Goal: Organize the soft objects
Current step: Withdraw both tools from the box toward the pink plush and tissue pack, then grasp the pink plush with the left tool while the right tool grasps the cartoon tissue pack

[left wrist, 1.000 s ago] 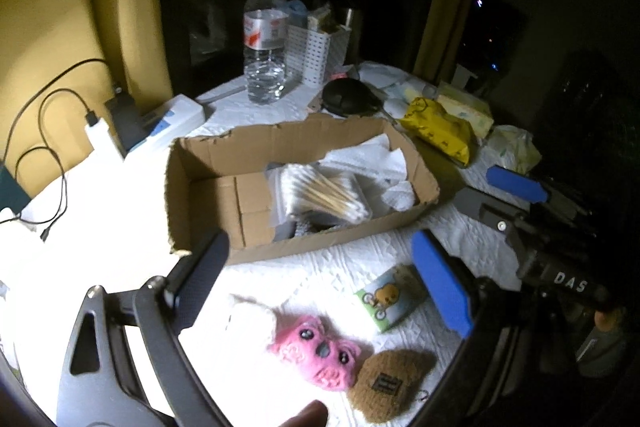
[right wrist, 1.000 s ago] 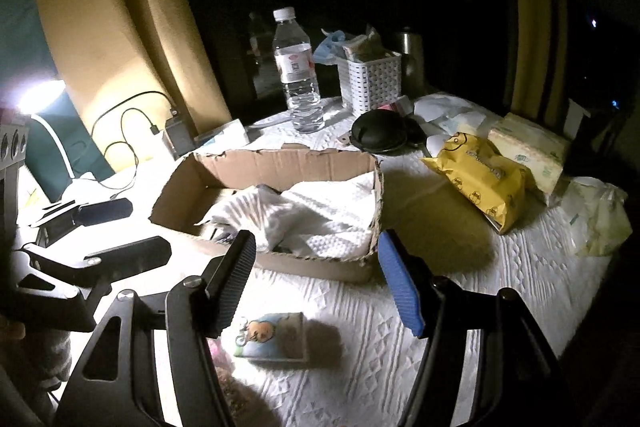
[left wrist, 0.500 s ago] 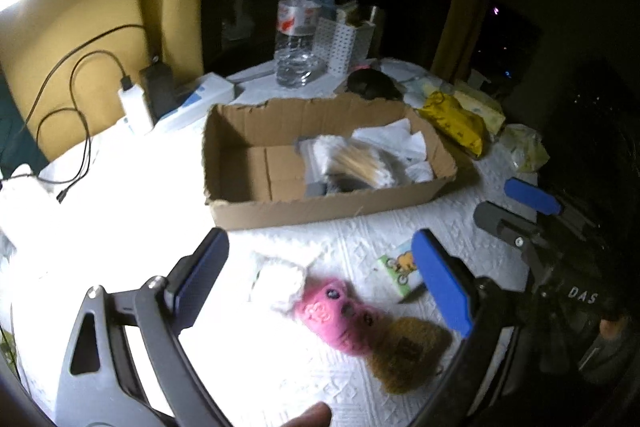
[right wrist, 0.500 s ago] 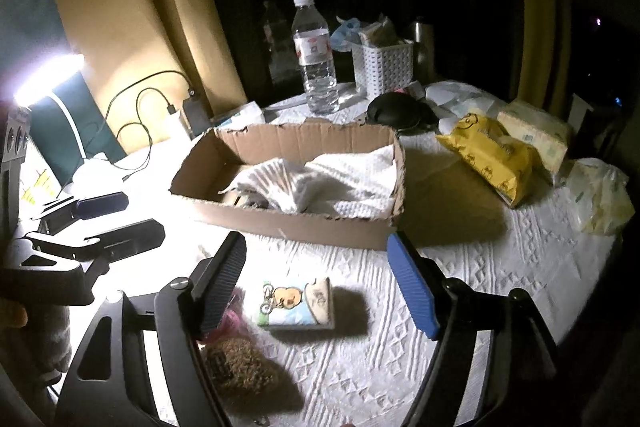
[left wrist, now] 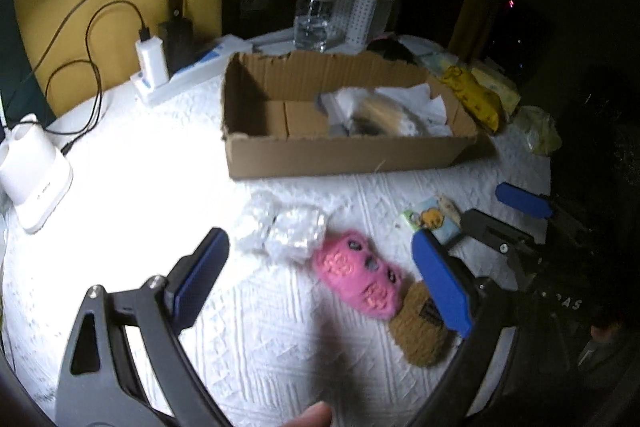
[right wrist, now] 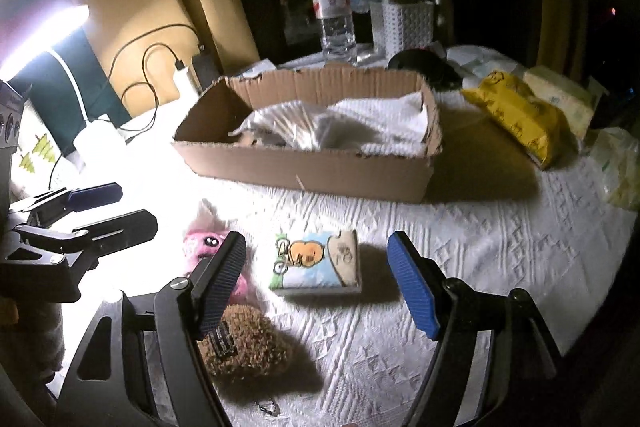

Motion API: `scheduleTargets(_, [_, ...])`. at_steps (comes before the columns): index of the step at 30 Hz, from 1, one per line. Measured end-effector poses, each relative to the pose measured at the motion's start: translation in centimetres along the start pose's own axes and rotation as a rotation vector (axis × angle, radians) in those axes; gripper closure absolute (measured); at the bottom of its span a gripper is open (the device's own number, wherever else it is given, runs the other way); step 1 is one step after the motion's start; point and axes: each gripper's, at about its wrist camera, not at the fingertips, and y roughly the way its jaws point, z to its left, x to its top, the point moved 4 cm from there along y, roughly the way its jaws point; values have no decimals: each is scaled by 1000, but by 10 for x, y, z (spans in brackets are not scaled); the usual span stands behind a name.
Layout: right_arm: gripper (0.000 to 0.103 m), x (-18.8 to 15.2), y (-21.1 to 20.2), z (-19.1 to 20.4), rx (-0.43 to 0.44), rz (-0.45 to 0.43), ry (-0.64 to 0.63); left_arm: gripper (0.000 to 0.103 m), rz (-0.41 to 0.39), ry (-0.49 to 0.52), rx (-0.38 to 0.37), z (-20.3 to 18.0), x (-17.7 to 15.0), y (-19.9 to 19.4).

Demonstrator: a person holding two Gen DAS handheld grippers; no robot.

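A pink plush toy (left wrist: pixel 360 281) lies on the white cloth between the open jaws of my left gripper (left wrist: pixel 320 279). A brown fuzzy pouch (left wrist: pixel 420 331) lies beside it, and a clear wrapped white bundle (left wrist: pixel 284 231) lies to its left. A cartoon tissue pack (right wrist: pixel 316 263) sits between the open jaws of my right gripper (right wrist: pixel 324 283), a little ahead of them. The pink toy (right wrist: pixel 204 247) and brown pouch (right wrist: pixel 248 343) show at lower left in the right wrist view. A cardboard box (left wrist: pixel 340 155) behind holds cotton swabs and white tissue. Both grippers are empty.
A water bottle (right wrist: pixel 334 15), a white basket (right wrist: pixel 406 23) and a black round case (right wrist: pixel 420 61) stand behind the box. Yellow wipes pack (right wrist: pixel 516 111) and tissue packs lie at right. A lamp base (left wrist: pixel 32 179), charger and cables are at left.
Both grippers have pulled back and up from the box. The pink toy, brown pouch and tissue pack now sit further inside the views, between the jaws.
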Motion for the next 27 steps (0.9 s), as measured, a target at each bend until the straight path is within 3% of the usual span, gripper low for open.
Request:
scheduleTargets(14, [27, -23, 37, 3, 10, 73, -6, 9, 86, 8, 23, -3, -26, 26])
scheduleTargets(27, [30, -27, 53, -10, 23, 102, -3, 9, 141, 16, 5, -15, -27, 49])
